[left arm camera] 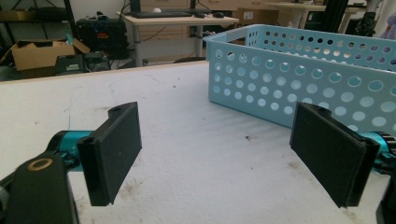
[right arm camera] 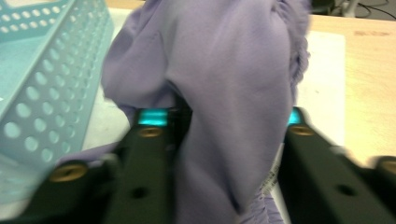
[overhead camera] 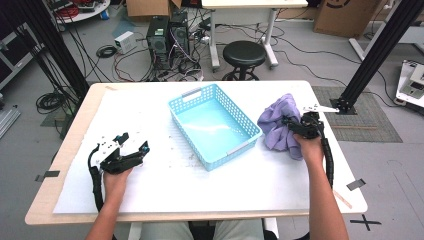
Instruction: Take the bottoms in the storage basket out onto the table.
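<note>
The crumpled lilac cloth garment lies in a heap on the bench's white sheet, just beside the right long wall of the light-blue perforated plastic basket and near the bench's right edge. The right gripper is upon it: in the right gripper view the lilac fabric fills the gap between the two black jaws, which stand part-way apart with the cloth between them. Whether the pads press on the fabric cannot be told (that picture is blurred). A small white label shows at the garment's lower edge, by the right-hand jaw.

The relation that governs the coming move, in my judgement: the basket lies directly to the left of the garment, its long axis running diagonally from the far left to the near right, so a lift and a short carry leftward over the near wall would suffice. The right hand is much the nearer.

The left gripper rests low over the sheet on the bench's left side, well apart from the garment, jaws wide and empty, facing the basket wall.

The room behind holds a black round stool, computer towers and loose cables on a grey floor.
</note>
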`<move>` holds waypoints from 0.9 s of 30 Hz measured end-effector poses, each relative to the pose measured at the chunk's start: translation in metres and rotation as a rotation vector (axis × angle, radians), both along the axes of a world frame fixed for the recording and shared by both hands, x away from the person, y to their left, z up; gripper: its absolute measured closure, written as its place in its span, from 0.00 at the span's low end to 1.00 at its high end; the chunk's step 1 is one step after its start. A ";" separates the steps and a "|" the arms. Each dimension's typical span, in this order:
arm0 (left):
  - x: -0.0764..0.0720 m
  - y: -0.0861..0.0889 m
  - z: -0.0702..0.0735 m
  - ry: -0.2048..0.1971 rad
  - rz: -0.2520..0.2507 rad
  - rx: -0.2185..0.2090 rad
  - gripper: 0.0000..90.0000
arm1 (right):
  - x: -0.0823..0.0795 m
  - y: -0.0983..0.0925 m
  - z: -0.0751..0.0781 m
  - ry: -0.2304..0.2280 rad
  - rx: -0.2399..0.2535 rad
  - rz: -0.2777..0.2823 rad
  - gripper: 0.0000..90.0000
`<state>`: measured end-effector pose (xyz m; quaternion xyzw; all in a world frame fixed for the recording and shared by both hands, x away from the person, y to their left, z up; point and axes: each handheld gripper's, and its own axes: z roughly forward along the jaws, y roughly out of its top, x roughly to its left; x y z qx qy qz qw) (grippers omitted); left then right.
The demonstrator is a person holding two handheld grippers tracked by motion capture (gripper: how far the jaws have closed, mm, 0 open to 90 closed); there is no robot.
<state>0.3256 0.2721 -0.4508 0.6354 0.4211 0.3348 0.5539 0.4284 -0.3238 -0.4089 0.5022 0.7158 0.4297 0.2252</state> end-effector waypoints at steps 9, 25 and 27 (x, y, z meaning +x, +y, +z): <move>0.000 0.000 0.000 0.002 -0.001 -0.002 0.18 | -0.025 -0.016 0.012 -0.075 0.023 -0.041 0.31; 0.001 0.000 0.000 0.010 0.005 -0.005 0.18 | -0.067 -0.002 0.010 -0.125 0.064 0.168 0.24; 0.001 0.000 0.000 0.012 0.005 -0.012 0.18 | -0.068 0.001 0.009 -0.125 0.070 0.188 0.24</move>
